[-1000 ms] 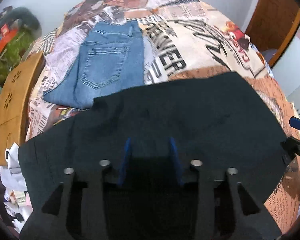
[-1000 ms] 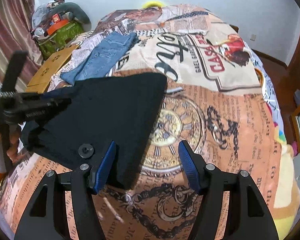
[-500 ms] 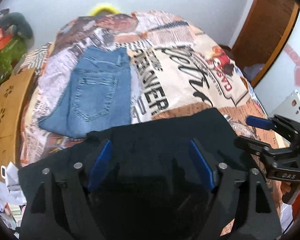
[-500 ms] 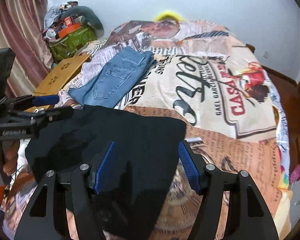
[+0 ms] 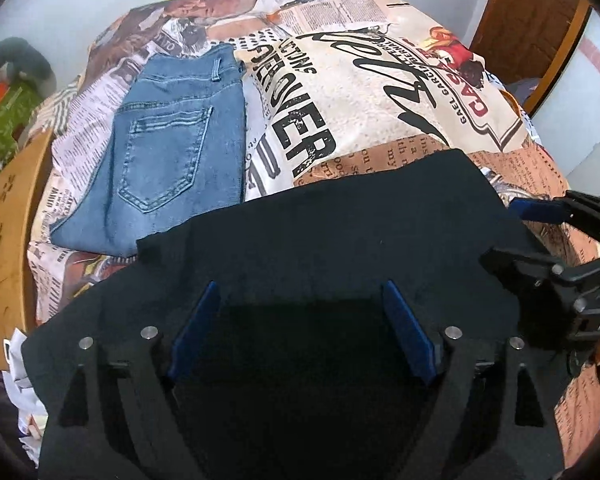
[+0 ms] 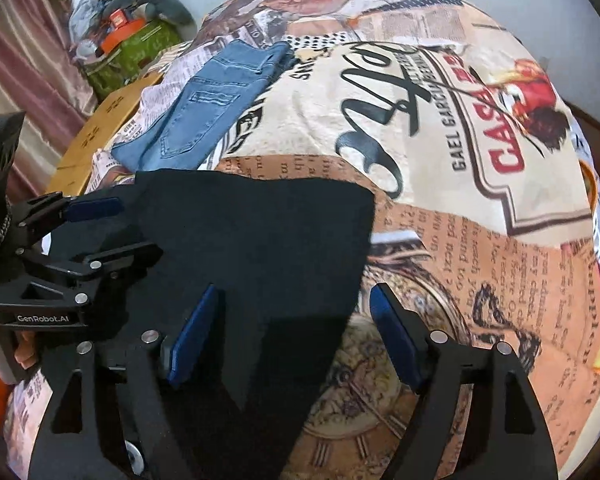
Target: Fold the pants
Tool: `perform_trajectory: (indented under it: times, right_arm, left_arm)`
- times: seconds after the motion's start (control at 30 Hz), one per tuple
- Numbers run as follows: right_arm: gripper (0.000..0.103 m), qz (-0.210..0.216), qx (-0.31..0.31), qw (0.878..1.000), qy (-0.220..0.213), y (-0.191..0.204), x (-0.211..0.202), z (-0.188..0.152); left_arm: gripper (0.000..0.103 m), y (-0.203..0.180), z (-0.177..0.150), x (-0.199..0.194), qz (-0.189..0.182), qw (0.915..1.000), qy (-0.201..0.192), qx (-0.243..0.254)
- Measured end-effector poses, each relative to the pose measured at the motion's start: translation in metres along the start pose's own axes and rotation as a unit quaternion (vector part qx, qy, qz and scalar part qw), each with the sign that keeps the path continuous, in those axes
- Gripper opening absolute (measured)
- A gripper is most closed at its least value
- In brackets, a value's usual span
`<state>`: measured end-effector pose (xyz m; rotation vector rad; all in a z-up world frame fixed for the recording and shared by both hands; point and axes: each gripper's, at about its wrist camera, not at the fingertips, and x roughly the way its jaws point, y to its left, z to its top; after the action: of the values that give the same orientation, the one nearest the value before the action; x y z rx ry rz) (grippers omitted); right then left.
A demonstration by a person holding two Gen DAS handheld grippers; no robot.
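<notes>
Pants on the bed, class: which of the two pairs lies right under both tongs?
The black pants, spread flat beneath the open left tongs and right tongs. The folded blue jeans lie farther away, untouched.

The left gripper point(image 5: 302, 332) has its jaws wide apart, with its blue pads point(image 5: 196, 330) far from each other and nothing between them. The right gripper point(image 6: 290, 334) has its jaws wide apart too. Each one sticks in from the side of the other's view, near and low. Both point toward the far side.
</notes>
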<state>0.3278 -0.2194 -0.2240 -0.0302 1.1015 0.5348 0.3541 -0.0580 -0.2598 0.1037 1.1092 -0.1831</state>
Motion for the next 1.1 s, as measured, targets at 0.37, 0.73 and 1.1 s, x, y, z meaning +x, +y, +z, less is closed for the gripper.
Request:
perform_trajectory:
  times: [0.37, 0.73, 1.1]
  right_arm:
    - [0.076, -0.049, -0.020, 0.999, -0.015, 0.004, -0.027, -0.024]
    - [0.076, -0.075, -0.058, 0.993, -0.076, 0.040, -0.075, -0.020]
    - [0.081, -0.052, -0.096, 0.987, -0.118, 0.101, -0.083, -0.008]
  left_arm:
    - [0.091, -0.001, -0.030, -0.032, 0.042, 0.9984, -0.030, 0.025]
    - [0.091, 0.027, -0.044, -0.095, 0.092, 0.9901, -0.104, -0.019]
    - [0.103, 0.097, -0.087, -0.151, 0.105, 0.9749, -0.162, -0.111]
